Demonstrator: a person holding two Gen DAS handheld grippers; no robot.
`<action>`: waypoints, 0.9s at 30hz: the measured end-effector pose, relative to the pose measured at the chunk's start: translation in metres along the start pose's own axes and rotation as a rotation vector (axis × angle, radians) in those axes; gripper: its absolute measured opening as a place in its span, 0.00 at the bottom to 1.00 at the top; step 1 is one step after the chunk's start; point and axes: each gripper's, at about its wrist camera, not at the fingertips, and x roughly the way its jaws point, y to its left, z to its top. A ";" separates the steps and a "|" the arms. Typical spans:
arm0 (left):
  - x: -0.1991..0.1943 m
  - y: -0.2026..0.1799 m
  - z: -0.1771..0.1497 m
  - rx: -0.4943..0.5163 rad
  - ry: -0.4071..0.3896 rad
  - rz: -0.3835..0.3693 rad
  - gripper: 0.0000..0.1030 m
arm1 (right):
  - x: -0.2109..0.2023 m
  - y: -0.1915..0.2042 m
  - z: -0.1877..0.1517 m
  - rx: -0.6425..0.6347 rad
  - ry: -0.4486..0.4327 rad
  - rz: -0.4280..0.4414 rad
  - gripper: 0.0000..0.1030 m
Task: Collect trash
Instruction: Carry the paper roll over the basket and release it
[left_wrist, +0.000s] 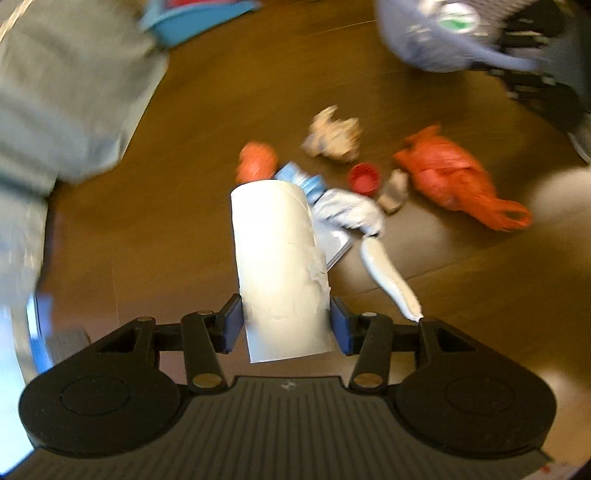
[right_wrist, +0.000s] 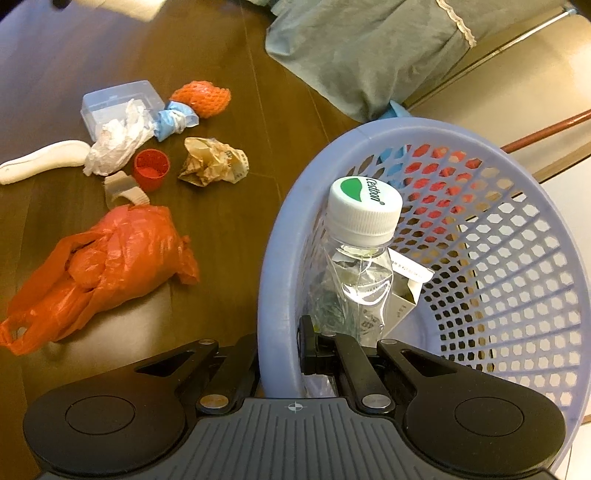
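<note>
Already binned: a clear plastic bottle (right_wrist: 364, 251) with a white cap and a small carton (right_wrist: 406, 286) lay inside the lavender basket (right_wrist: 517, 295).
In hand: a white cardboard tube (left_wrist: 280, 273), clamped between the left gripper (left_wrist: 286, 325) jaws, raised above the wooden floor (left_wrist: 184, 240).
Left to collect: orange plastic bag (right_wrist: 107, 266), crumpled brown paper (right_wrist: 212, 160), red cap (right_wrist: 151, 170), clear box (right_wrist: 122, 101), orange net (right_wrist: 201, 98), white wrapper (right_wrist: 118, 146).
Right gripper (right_wrist: 280, 354): jaws clenched on the basket's rim, tilted downward, steadying it.
Left pose: pointed steeply down; frame blurred.
</note>
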 end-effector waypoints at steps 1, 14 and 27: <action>-0.005 -0.003 0.003 0.039 -0.009 0.002 0.43 | -0.001 0.000 0.000 -0.003 0.000 0.002 0.00; -0.049 -0.044 0.077 0.405 -0.179 -0.027 0.43 | -0.004 0.000 0.001 0.005 -0.006 0.018 0.00; -0.071 -0.074 0.152 0.476 -0.292 -0.080 0.43 | -0.007 0.001 0.003 0.015 -0.016 0.030 0.00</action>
